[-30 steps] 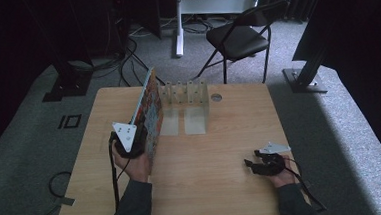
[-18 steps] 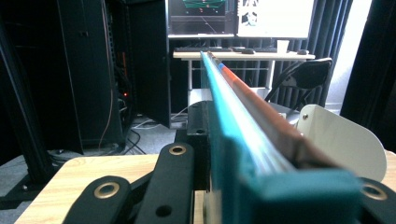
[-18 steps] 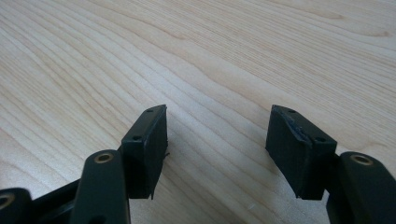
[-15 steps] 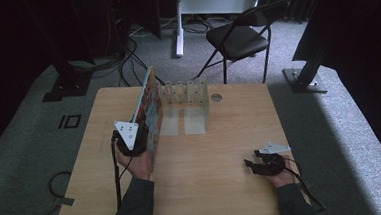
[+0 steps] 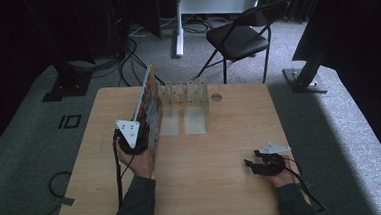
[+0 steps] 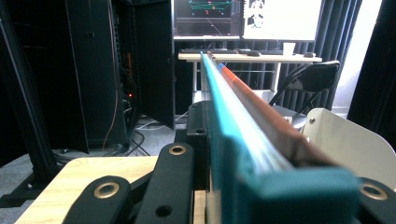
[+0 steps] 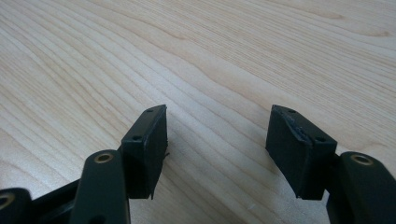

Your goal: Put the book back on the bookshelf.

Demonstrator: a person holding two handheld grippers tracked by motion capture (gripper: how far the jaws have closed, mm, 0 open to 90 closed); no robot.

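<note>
grey carpet surrounds a pale wooden table point(image 5: 218, 186) in the high view, with a black folding chair point(image 5: 239, 37) and dark stands beyond its far edge. on the left half of the table a thin, colourful book point(image 5: 150, 102) stands on edge, its long axis running from the near left toward the far side, its far end close by a clear rack point(image 5: 183, 94) with upright dividers that sits at the far middle of the table; two pale flat plates lie just in front of that rack, to the right of the book. the left gripper point(image 5: 133, 141) is clamped on the book's near end, held by the person's left hand point(image 5: 139, 160). the right gripper point(image 5: 254, 163) rests well apart on the near right of the table, nothing around it. from the left gripper view, the book point(image 6: 243, 126) runs straight away from the camera, teal cover on one side and reddish cover on the other, pages edge-on between, pinched between the black jaws; a white curved plate point(image 6: 345, 140) of the rack stands to its right, and a desk with monitors sits in the dark background. from the right gripper view, the right gripper point(image 7: 217, 140) hovers close over bare wood grain, its jaws standing apart with nothing between them.
</note>
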